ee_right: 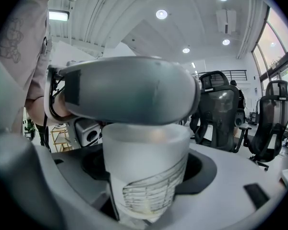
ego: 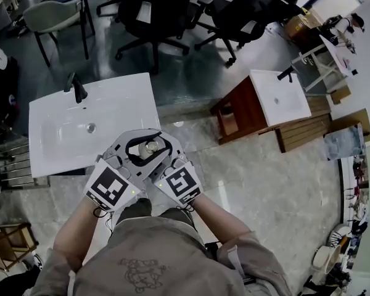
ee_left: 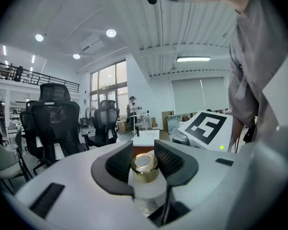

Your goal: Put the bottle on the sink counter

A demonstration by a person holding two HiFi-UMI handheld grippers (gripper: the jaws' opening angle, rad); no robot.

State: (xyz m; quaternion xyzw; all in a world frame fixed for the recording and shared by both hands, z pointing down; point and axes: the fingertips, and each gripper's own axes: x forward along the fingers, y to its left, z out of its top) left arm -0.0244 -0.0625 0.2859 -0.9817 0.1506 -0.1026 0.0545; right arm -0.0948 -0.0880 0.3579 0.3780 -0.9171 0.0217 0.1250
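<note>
A frosted white bottle with a gold cap (ego: 151, 147) is carried between both grippers, above the floor by the near right corner of the white sink counter (ego: 126, 106). In the left gripper view the dark pads of my left gripper (ee_left: 144, 153) close on the gold cap (ee_left: 144, 166) from both sides. In the right gripper view the bottle's frosted body (ee_right: 146, 169) with its printed label fills the gap of my right gripper (ee_right: 146, 181), under the left gripper's grey shell. In the head view my left gripper (ego: 137, 148) and right gripper (ego: 164, 155) meet at the bottle.
The sink counter has a basin with a drain (ego: 90, 127) and a black tap (ego: 79, 90) at its far side. A second small sink on a brown cabinet (ego: 279, 97) stands to the right. Black office chairs (ego: 154, 11) stand beyond, and a metal rack (ego: 12, 162) at the left.
</note>
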